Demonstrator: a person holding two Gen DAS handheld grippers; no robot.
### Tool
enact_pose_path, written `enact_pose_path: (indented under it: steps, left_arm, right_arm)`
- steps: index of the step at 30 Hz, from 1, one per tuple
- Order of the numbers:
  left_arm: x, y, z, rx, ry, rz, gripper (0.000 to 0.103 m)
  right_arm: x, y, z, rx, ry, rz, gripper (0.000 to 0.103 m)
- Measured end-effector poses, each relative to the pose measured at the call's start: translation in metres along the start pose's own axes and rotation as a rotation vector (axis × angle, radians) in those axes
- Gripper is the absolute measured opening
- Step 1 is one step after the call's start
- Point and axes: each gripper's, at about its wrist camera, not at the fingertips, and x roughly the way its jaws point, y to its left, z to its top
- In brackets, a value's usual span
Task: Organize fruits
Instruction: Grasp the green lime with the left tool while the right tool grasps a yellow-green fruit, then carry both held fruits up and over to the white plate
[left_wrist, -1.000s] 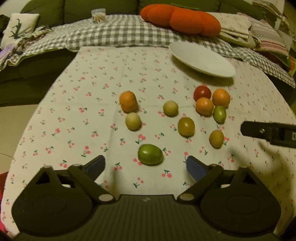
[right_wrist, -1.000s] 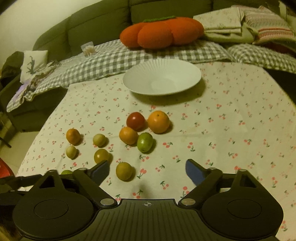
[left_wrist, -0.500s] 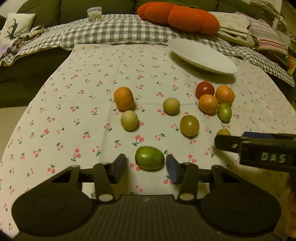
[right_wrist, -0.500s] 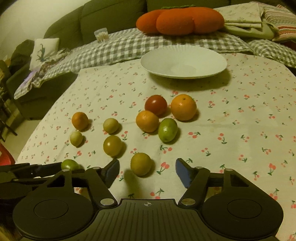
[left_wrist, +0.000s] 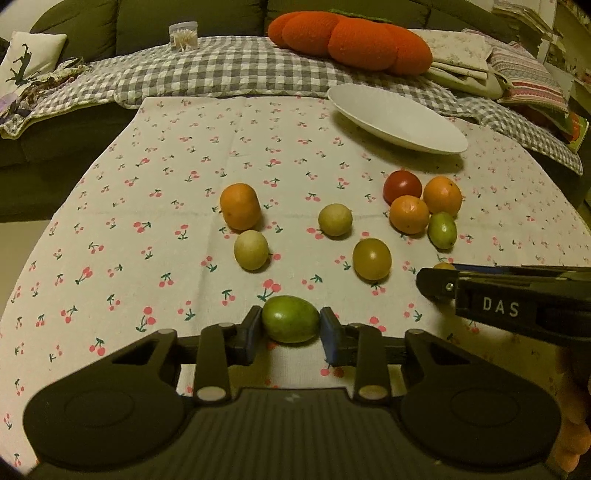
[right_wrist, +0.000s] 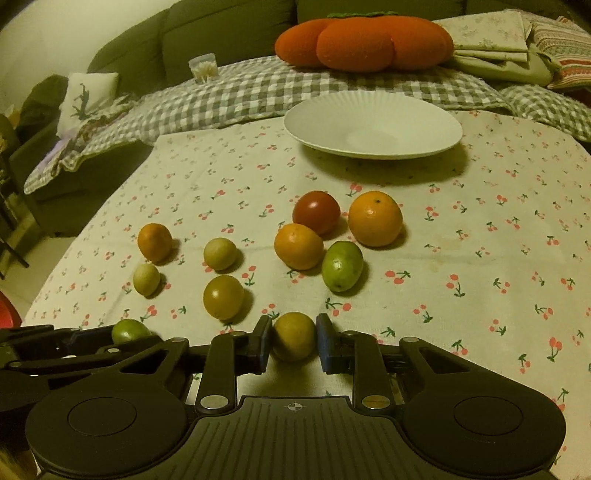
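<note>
A sofa sits behind the table (left_wrist: 110, 229) with its cherry-print cloth. The left hand-held gripper (left_wrist: 291, 328) pinches a green fruit (left_wrist: 290, 324); the right hand-held gripper (right_wrist: 293, 339) pinches a yellowish fruit (right_wrist: 293, 335), seemingly both on the cloth. Next: lift both to the white plate (right_wrist: 373, 125).

Dim, warm, yellowish indoor light in both views, falling from above and somewhat from the near side. Soft dark shadow cast under the far rim of the white plate (right_wrist: 373, 125) onto the cherry-print tablecloth (right_wrist: 480, 229); short blurred shadows to the right of each fruit. Small pale highlight on the red tomato (right_wrist: 316, 212) (no harsh glare anywhere). Strong fisheye bending: tablecloth edges bowed, corners blacked out by vignetting. Fine grain and slight softness throughout, worst on the sofa (left_wrist: 147, 22) at the far side, nearly lost in murk. Black gripper bodies in the near foreground flat, little detail.
</note>
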Motion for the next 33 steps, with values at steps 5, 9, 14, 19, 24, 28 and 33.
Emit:
enact_pose_path:
  steps: [5,9,14,19,24,28,33]
  left_arm:
    - [-0.003,-0.001,0.002,0.006,-0.012,0.003,0.031]
    - [-0.005,0.002,0.004,-0.011,-0.013,-0.007,0.031]
    - [-0.007,0.001,0.006,-0.019,-0.019,-0.018,0.031]
    - [-0.01,0.003,0.01,-0.033,-0.033,-0.03,0.031]
    - [-0.013,0.002,0.016,-0.039,-0.058,-0.041,0.031]
    - [-0.015,-0.001,0.021,-0.036,-0.075,-0.04,0.031]
    - [-0.015,-0.003,0.026,-0.033,-0.088,-0.044,0.031]
  right_arm:
    - [-0.004,-0.001,0.002,0.01,-0.014,0.007,0.023]
    - [-0.009,0.0,0.004,0.009,-0.026,0.014,0.023]
    - [-0.016,-0.003,0.008,0.019,-0.041,0.017,0.023]
    - [-0.023,-0.004,0.011,0.017,-0.053,0.021,0.023]
    - [-0.031,-0.008,0.017,0.016,-0.072,0.02,0.023]
    - [-0.037,-0.013,0.023,0.01,-0.083,0.012,0.023]
    - [-0.044,-0.018,0.032,0.001,-0.1,0.008,0.024]
